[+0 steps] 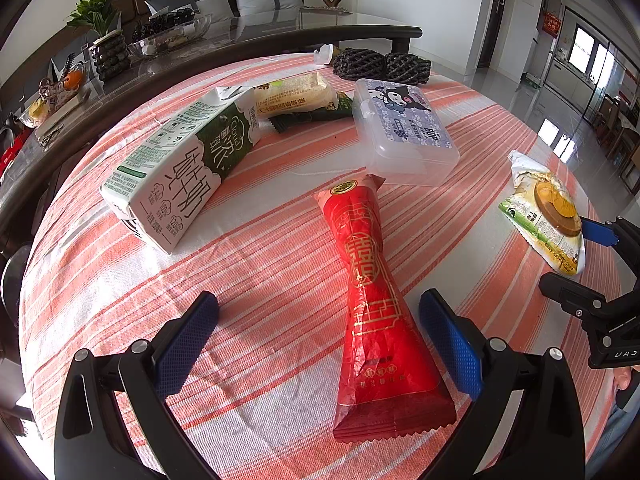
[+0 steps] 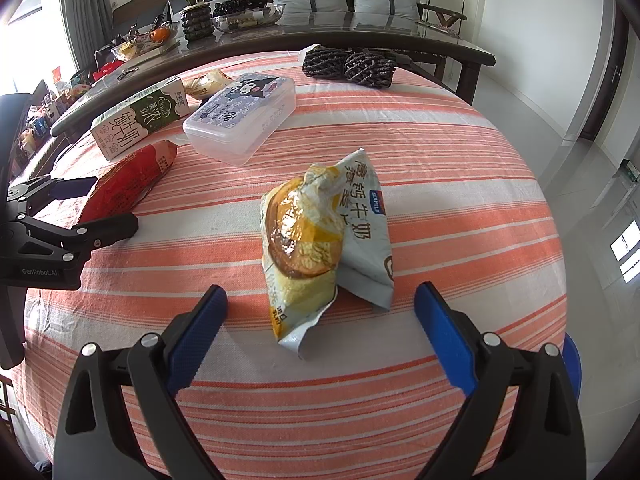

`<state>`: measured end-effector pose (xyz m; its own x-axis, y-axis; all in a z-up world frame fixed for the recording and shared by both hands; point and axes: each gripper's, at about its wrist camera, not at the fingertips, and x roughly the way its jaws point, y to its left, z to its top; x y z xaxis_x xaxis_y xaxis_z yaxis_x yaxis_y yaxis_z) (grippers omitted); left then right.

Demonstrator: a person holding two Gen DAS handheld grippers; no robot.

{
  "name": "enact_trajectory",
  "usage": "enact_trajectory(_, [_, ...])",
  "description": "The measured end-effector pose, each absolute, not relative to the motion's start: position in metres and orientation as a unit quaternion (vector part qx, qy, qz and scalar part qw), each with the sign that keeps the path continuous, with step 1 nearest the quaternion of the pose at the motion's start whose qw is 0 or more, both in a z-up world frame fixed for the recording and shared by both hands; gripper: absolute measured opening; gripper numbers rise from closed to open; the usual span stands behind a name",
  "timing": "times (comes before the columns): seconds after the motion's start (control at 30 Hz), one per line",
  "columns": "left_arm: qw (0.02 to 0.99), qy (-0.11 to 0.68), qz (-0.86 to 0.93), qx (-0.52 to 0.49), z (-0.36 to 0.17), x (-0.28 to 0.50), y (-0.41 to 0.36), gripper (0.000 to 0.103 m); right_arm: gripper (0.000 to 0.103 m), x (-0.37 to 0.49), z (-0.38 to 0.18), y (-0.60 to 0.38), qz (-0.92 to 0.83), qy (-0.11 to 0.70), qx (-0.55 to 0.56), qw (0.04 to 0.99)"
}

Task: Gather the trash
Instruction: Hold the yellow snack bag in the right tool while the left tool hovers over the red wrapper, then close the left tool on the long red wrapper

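Observation:
A red snack wrapper [image 1: 376, 312] lies on the striped tablecloth [image 1: 260, 264], its near end between the fingers of my open left gripper [image 1: 320, 336]. A crumpled yellow-and-white cake wrapper [image 2: 320, 248] lies just ahead of my open right gripper [image 2: 320, 328]; it also shows in the left wrist view [image 1: 548, 216]. A white-and-green milk carton [image 1: 180, 172] lies on its side at the left. A bread packet [image 1: 296, 94] lies behind it. Both grippers are empty.
A clear plastic box [image 1: 404, 132] with a cartoon lid sits mid-table. Two dark woven rolls [image 1: 384, 66] lie at the far edge. A dark glass-topped table [image 2: 360, 36] with a plant and bowls stands behind. The table's near edge [image 2: 360, 392] is close to my right gripper.

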<state>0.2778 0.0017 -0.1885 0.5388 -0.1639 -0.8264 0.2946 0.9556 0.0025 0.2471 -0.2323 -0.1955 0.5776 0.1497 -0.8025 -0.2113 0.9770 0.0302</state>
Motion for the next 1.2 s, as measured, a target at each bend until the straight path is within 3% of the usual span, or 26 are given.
enact_trajectory(0.93, [0.874,0.462,-0.131,0.071,-0.189,0.278,0.002,0.099,0.094,0.247,-0.194,-0.237,0.123,0.450,-0.016,0.884])
enact_trajectory(1.2, [0.874,0.462,-0.131,0.071,-0.189,0.278,0.002,0.099,0.094,0.247,-0.178,-0.263,0.155,0.485,0.008,0.861])
